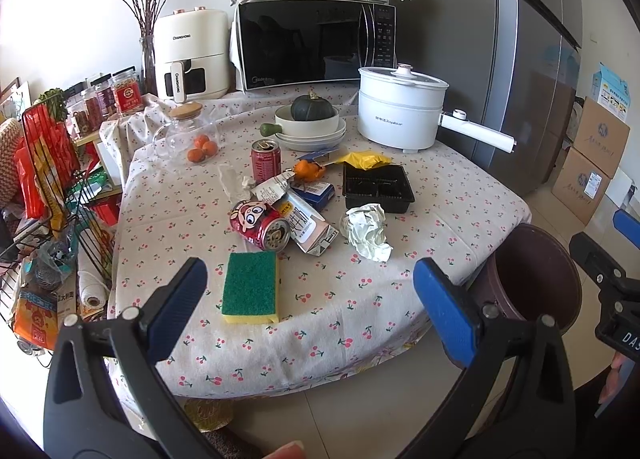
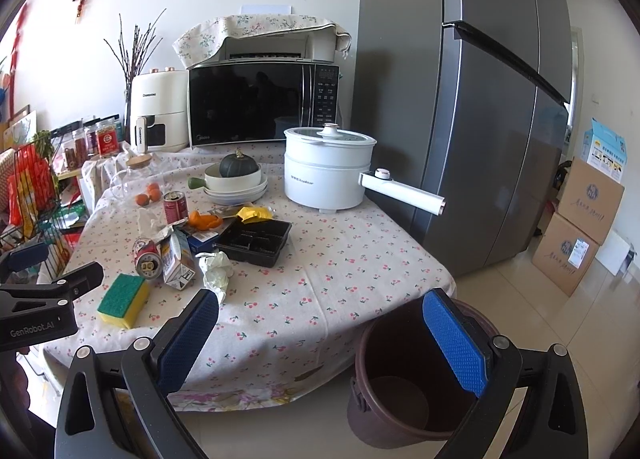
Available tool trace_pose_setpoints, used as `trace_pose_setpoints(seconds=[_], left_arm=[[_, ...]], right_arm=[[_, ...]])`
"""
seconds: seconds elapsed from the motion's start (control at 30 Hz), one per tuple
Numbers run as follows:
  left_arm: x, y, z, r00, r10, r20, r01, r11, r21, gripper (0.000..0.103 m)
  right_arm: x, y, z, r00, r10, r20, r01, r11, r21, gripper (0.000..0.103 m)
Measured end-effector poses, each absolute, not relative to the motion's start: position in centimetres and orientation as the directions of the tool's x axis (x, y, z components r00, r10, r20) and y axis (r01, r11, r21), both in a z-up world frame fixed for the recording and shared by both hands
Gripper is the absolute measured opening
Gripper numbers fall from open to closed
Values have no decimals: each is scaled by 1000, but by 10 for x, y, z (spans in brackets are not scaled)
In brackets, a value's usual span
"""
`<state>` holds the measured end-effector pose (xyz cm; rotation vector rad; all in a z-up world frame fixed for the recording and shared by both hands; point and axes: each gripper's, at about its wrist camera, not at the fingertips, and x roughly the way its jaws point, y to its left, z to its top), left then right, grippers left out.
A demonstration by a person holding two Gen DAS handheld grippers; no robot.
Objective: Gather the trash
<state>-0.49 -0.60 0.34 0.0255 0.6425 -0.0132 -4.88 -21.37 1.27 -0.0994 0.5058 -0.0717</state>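
Note:
Trash lies mid-table: a tipped red can, a flattened milk carton, crumpled white paper, a black plastic tray, an upright red can, orange peel and a yellow wrapper. A brown bin stands on the floor at the table's right corner. My left gripper is open, empty, above the front edge. My right gripper is open, empty, over the table corner and bin.
A green-yellow sponge lies near the front edge. A white electric pot, stacked bowls with a squash, a glass jar, microwave and air fryer stand behind. A fridge and cardboard boxes are right; a wire rack left.

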Motion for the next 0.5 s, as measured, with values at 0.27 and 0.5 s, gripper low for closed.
trace_pose_setpoints(seconds=[0.27, 0.5], left_arm=[[-4, -6, 4, 800, -4, -600, 19, 1000, 19, 103], [-4, -6, 4, 800, -3, -599, 19, 1000, 19, 103]], right_arm=[[-48, -214, 13, 872, -93, -481, 43, 993, -113, 103], [-48, -214, 13, 872, -93, -481, 43, 993, -113, 103]])
